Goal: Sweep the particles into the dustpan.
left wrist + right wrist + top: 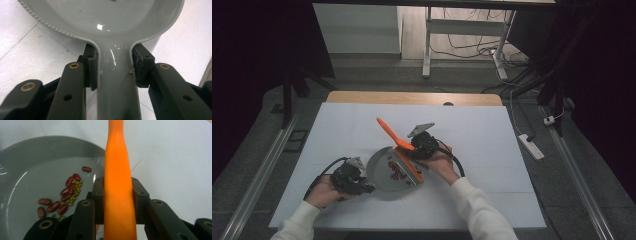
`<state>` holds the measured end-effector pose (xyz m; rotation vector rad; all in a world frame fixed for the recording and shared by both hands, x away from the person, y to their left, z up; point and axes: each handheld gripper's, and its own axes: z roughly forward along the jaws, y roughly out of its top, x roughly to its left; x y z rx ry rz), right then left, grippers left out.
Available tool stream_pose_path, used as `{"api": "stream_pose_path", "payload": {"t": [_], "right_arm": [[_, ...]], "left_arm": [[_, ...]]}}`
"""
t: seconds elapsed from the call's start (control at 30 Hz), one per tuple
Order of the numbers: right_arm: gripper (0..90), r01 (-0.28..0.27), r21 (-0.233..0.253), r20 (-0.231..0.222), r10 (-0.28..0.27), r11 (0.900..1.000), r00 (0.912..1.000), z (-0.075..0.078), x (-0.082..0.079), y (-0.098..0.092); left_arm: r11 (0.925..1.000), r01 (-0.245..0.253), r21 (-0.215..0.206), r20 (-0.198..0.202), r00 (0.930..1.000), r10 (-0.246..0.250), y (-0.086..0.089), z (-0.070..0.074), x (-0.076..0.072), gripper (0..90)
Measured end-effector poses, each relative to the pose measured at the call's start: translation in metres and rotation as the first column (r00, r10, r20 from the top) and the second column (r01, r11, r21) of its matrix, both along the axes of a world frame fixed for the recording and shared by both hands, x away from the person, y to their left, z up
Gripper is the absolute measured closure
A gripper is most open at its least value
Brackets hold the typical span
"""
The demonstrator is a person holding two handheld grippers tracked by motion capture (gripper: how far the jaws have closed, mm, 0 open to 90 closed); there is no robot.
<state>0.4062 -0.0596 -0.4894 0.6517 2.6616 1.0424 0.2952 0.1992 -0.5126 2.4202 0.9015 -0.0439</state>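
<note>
A round grey pan (379, 176) lies on the white table, and its short handle (115, 82) is clamped between the jaws of my left gripper (113, 68). That left gripper (364, 186) sits at the pan's near-left side. Red kidney beans and small green beans (67, 195) lie together inside the pan (32, 162). My right gripper (118, 195) is shut on the orange handle (117, 170) of a scraper. The scraper's handle (388, 131) slants up to the far left, its blade (409, 169) rests over the beans (396, 169), and the right gripper (414, 151) is at the pan's right rim.
A white mat (477, 150) covers the table, with a strip of bare wood (412, 97) at the far edge. Beyond the table are a desk frame (428, 45) and cables on the floor; a power strip (532, 146) lies to the right.
</note>
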Motion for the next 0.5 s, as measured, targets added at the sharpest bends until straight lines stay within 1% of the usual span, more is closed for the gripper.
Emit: {"api": "stream_pose_path", "payload": {"t": [0.07, 0.13, 0.17, 0.23, 0.27, 0.3, 0.4, 0.5], "right_arm": [[69.7, -0.007, 0.017, -0.008, 0.007, 1.000, 0.9999, 0.002, -0.003, -0.001], [69.7, -0.020, 0.038, -0.030, 0.021, 0.999, 0.9993, 0.004, -0.005, -0.001], [69.7, -0.029, 0.037, -0.035, 0.030, 0.999, 0.9989, 0.005, -0.007, -0.001], [69.8, -0.053, 0.027, -0.033, 0.054, 0.998, 0.9980, 0.008, -0.013, 0.001], [69.7, -0.072, 0.036, -0.031, 0.073, 0.997, 0.9969, 0.010, -0.015, 0.001], [69.7, -0.079, 0.050, -0.021, 0.080, 0.996, 0.9966, 0.014, -0.016, 0.000], [69.7, -0.051, 0.080, 0.022, 0.050, 0.995, 0.9985, 0.028, -0.019, -0.009], [69.7, -0.008, 0.099, 0.041, 0.004, 0.995, 0.9992, 0.036, -0.019, -0.024]], "left_arm": [[1.0000, -0.001, -0.001, 0.000, 1.0000, 0.001, 0.000, 0.000, 0.000, 61.6], [1.0000, -0.001, -0.002, 0.000, 1.0000, 0.001, 0.000, 0.000, 0.000, 61.6], [1.0000, 0.000, -0.001, 0.001, 1.0000, 0.000, 0.000, 0.000, 0.000, 61.6], [1.0000, 0.000, 0.000, 0.001, 1.0000, 0.000, 0.000, 0.000, 0.000, 61.6], [1.0000, 0.000, 0.000, 0.002, 1.0000, 0.000, 0.000, 0.000, 0.000, 61.6], [1.0000, -0.001, 0.000, 0.002, 1.0000, 0.001, 0.000, 0.000, 0.000, 61.5], [1.0000, -0.001, 0.000, 0.002, 1.0000, 0.001, 0.000, 0.000, 0.000, 61.6], [1.0000, -0.002, -0.002, 0.002, 1.0000, 0.002, 0.000, 0.000, -0.001, 61.6]]}}
